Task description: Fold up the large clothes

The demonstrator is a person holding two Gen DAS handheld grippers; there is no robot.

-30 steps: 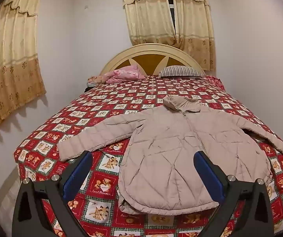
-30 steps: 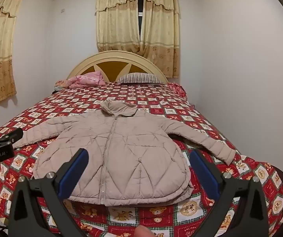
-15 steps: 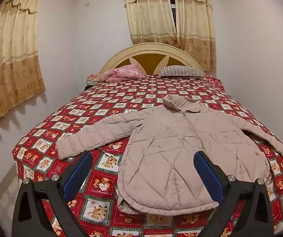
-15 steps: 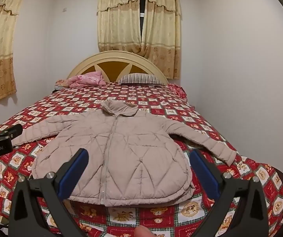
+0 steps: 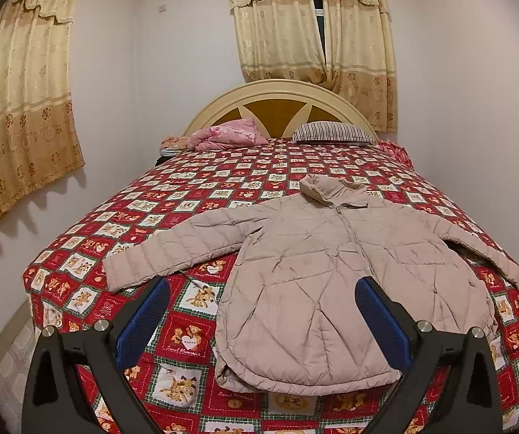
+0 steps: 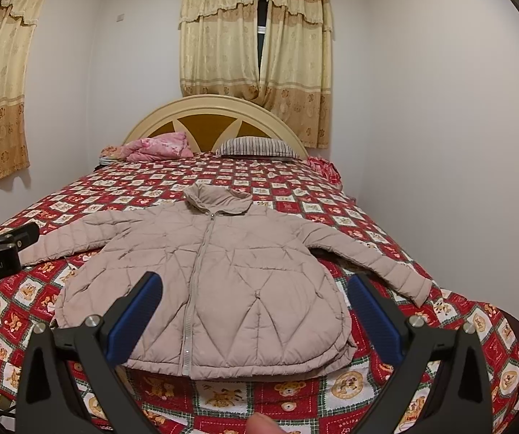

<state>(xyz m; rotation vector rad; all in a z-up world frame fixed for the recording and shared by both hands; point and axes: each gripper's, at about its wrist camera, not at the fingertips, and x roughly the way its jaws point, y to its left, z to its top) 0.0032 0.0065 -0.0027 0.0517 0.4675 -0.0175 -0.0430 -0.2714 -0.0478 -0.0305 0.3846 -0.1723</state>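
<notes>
Bedroom, patterned bed (image 5: 122,217). The puffer jacket (image 5: 332,282) lies flat near the foot edge (zipped, sleeves spread). Our left gripper (image 5: 259,322) and right gripper (image 6: 252,318) hover with fingers apart, empty. We judge each sleeve should fold inward first. Pink bundle (image 5: 227,137) and striped pillow (image 5: 332,133) sit clear at the headboard edge.

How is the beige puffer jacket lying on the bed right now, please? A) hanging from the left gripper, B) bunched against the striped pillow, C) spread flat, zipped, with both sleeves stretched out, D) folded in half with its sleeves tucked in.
C: the jacket lies flat on the bedspread, zip closed, a sleeve out to each side, untouched by either open gripper.
</notes>
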